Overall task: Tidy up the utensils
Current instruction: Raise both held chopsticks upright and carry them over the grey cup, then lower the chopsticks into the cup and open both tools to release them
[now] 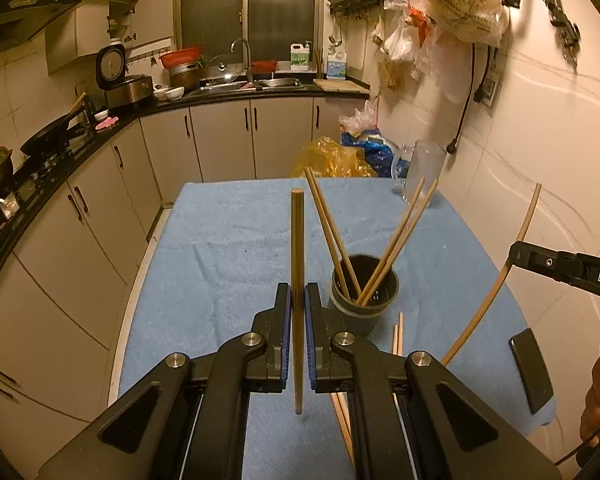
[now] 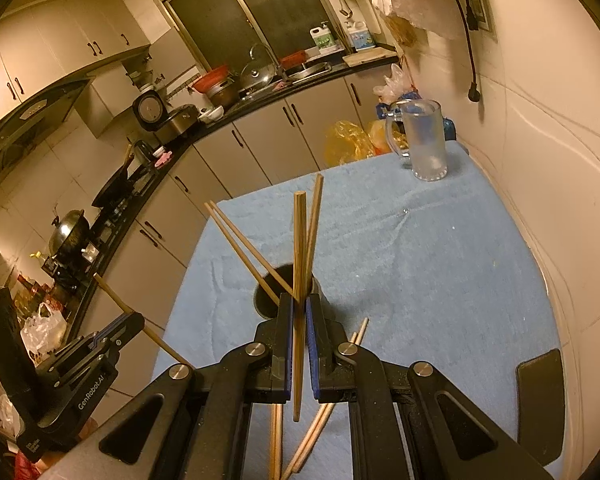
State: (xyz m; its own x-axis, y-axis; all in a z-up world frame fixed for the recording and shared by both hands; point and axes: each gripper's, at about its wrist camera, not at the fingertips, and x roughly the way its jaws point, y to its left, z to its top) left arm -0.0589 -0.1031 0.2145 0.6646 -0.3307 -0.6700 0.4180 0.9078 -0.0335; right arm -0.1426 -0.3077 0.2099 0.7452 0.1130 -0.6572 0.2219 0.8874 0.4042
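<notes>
1. The left gripper (image 1: 297, 308) is clamped on one upright chopstick (image 1: 297, 248), its jaws pressed to the stick from both sides.
2. The right gripper (image 2: 299, 312) is likewise clamped on one chopstick (image 2: 299, 240), held upright just in front of the holder.
3. On the near part of the blue towel (image 1: 228, 248) lie loose chopsticks (image 2: 316, 432); three show in the right wrist view, partly hidden under the gripper.
4. A dark flat object (image 1: 530, 376) rests on the towel's near right edge; what it is cannot be told.
5. The dark round holder (image 1: 364, 300) stands mid-table, right of the left gripper, with four chopsticks in it: two lean left, two lean right.
6. One glass mug (image 2: 424, 140) stands at the far right corner of the towel, well apart from the holder.
7. Beyond the table's far edge lie yellow and blue plastic bags (image 1: 332, 156).
8. Along the left and far walls runs a dark counter (image 1: 100, 136) over pale cabinets, carrying a wok (image 1: 48, 136), a rice cooker (image 1: 120, 76) and a sink (image 1: 252, 84) under a window.
</notes>
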